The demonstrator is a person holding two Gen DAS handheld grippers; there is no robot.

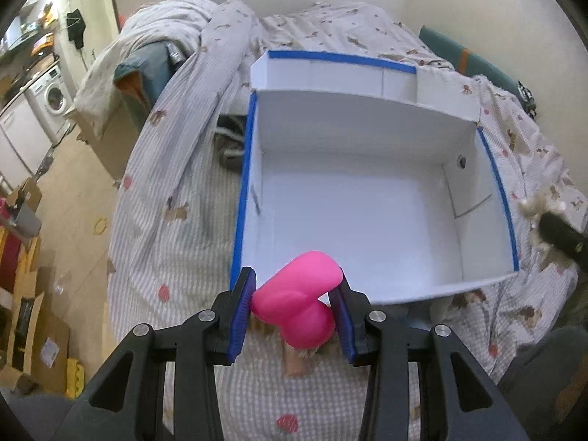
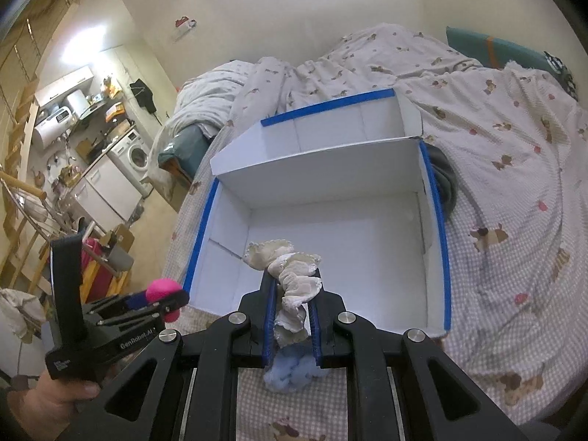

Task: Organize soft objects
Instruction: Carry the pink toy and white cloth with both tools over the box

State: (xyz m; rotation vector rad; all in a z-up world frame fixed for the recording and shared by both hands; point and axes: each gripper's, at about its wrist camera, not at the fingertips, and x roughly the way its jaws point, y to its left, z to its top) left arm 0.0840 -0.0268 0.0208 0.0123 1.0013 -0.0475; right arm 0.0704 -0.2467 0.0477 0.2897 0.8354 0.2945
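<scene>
My left gripper (image 1: pixel 296 284) is shut on a pink heart-shaped soft toy (image 1: pixel 297 299) and holds it above the near left corner of a white open box with blue tape edges (image 1: pixel 244 183). My right gripper (image 2: pixel 294 281) is shut on a cream frilly fabric piece (image 2: pixel 294 275) just over the near wall of the same box (image 2: pixel 433 220). The box inside looks empty. The left gripper with the pink toy (image 2: pixel 163 290) also shows at the left of the right wrist view. A light blue fluffy item (image 2: pixel 290 373) lies on the bed under the right gripper.
The box sits on a bed with a checked, dog-print cover (image 1: pixel 165 220). A rumpled duvet (image 1: pixel 176 29) and a teal pillow (image 2: pixel 488 47) lie behind it. A dark item (image 1: pixel 229 143) lies left of the box. A washing machine (image 1: pixel 51 99) and cardboard boxes (image 1: pixel 36 330) stand at the left.
</scene>
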